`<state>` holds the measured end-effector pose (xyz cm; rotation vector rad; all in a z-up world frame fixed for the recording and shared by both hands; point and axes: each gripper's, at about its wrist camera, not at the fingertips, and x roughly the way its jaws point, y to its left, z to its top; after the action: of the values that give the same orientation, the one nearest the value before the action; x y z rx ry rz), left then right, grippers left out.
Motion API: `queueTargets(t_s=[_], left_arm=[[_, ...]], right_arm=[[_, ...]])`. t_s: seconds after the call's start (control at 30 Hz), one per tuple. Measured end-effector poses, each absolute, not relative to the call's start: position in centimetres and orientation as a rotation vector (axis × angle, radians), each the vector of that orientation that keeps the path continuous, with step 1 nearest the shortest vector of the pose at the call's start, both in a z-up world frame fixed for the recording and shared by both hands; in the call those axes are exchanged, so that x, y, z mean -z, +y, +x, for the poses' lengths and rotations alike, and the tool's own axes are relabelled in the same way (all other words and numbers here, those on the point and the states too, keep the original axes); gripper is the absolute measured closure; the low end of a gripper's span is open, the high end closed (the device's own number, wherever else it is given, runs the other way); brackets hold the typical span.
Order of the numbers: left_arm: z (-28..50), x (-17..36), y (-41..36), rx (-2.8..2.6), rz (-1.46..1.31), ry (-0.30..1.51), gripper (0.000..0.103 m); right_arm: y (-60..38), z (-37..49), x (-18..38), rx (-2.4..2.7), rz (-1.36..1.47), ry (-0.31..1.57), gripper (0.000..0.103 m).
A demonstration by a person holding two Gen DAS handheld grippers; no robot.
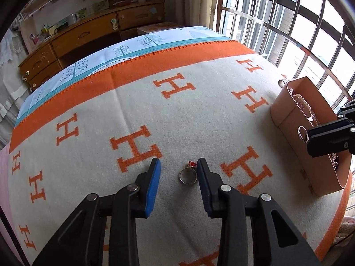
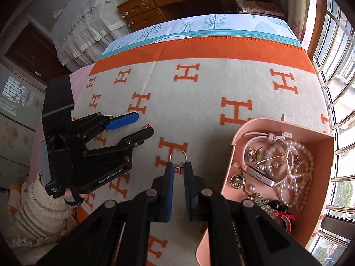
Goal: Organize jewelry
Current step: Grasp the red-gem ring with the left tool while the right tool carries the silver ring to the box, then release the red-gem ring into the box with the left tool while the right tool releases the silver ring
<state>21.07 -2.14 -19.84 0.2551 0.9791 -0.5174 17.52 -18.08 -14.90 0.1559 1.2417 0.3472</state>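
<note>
Two rings are in play at once on the bed, which is spread with an orange-and-cream blanket point(image 1: 199, 115) patterned in H letters. The left hand-held gripper point(image 1: 178, 166) is low over the blanket with its jaws spread wide, and a silver ring with a red stone point(image 1: 188, 175) lies flat between them, closer to the right-side finger and seemingly not yet touched. The right hand-held gripper point(image 2: 178, 169) has its jaws closed on a second ring point(image 2: 177, 156), pinching it at the setting so the silver hoop sticks out past the tips. It sits just left of the pink jewelry box point(image 2: 319, 153), which stands near the window side of the bed.

I'd say the job is well along: the box already holds a pearl necklace point(image 2: 295, 155), a pink-strapped watch point(image 2: 260, 176), a gold pendant point(image 2: 236, 180) and other bits in a tangle. The carried ring looks due for the box next; that calls for moving right over the near wall and letting go above the pile. The left one needs to centre on its ring and close squarely, since a thin band lying flat on soft wool may slip or tip.

Little stands in the way except the box's wall and the two grippers' closeness. A wooden dresser point(image 1: 93, 33) and the barred window point(image 1: 288, 22) lie beyond the bed.
</note>
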Motion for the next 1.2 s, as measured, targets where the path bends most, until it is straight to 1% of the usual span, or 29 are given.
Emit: queueTargets(t_s=[0.03,0.07,0.2,0.37,0.47,0.67,0.83,0.97,1.2], left_arm=[[21.0,19.8,-2.2,0.521,0.258,0.976,0.085],[20.8,19.8,-2.4,0.525,0.266,0.973,0.090],[20.1,19.7,-2.8,0.501,0.304,0.952,0.090],[19.4,18.8,-3.0,0.482,0.264,0.970,0.090],[18.5,16.6,-3.8,0.500,0.241,0.945,0.090],[15.7,10.6,-7.2,0.592,0.201,0.847,0.090],[13.7,7.4,-11.1,0.679,0.181,0.802,0.090],[13.2,7.0,-14.1,0.725,0.168,0.818,0.090],[13.7,8.2,-17.3,0.732,0.163,0.873,0.090]], right_arm=[[-18.3,17.2,14.8,-0.351,0.168,1.233,0.094],[-18.5,17.0,14.9,-0.355,0.182,1.226,0.094],[-19.8,16.0,14.6,-0.358,0.222,1.191,0.094],[-21.9,14.6,13.2,-0.354,0.273,1.128,0.094],[-23.6,13.7,11.5,-0.344,0.299,1.069,0.094],[-26.8,11.0,7.9,-0.315,0.326,0.938,0.094],[-29.5,9.3,6.9,-0.269,0.340,0.877,0.094],[-30.8,8.7,7.9,-0.228,0.347,0.893,0.094],[-31.4,9.2,9.8,-0.195,0.326,0.942,0.093]])
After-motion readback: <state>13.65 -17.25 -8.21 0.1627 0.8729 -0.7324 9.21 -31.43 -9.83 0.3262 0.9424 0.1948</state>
